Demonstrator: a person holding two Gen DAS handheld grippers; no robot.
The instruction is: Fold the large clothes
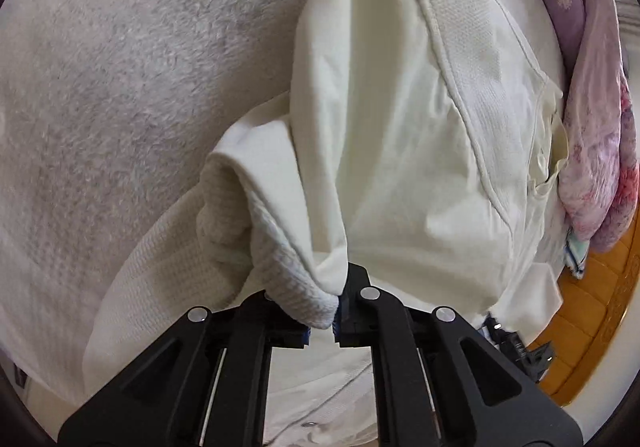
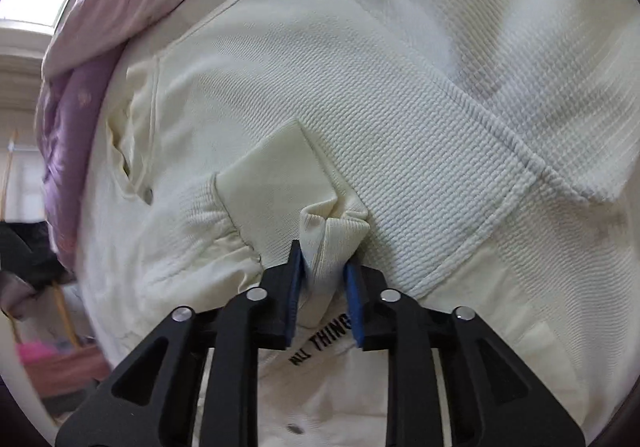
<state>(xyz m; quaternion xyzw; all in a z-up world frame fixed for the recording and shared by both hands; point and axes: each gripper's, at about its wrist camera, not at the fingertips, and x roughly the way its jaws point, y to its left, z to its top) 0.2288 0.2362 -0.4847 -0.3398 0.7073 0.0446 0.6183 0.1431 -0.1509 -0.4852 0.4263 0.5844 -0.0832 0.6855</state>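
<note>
left wrist view: we are gripping a bunched cuff (image 1: 296,287) of the cream jacket (image 1: 420,127) with the left gripper (image 1: 336,311), its jaws nearly closed and pinching the ribbed cloth. the jacket is lying on a fuzzy grey blanket (image 1: 120,87) on the bed, toward the bed's edge where a pink quilt (image 1: 592,167) is hanging over.

in the right wrist view we are holding a fold of sleeve between the blue pads (image 2: 354,299) of the right gripper (image 2: 326,295); the jaws are standing partly apart, and we cannot tell whether the pads are pressing on it.

we judge we are folding a sleeve across the jacket's body, mid-fold. next we are needing to lay each sleeve flat over the chest, let go cleanly, and smooth the creases.

the jacket is a waffle-weave knit with smooth cotton lining, raised seams, and ribbed cuffs; printed black letters (image 2: 320,343) are showing near the right gripper. it is looking soft, thick and floppy, so it is likely to slump.
</note>
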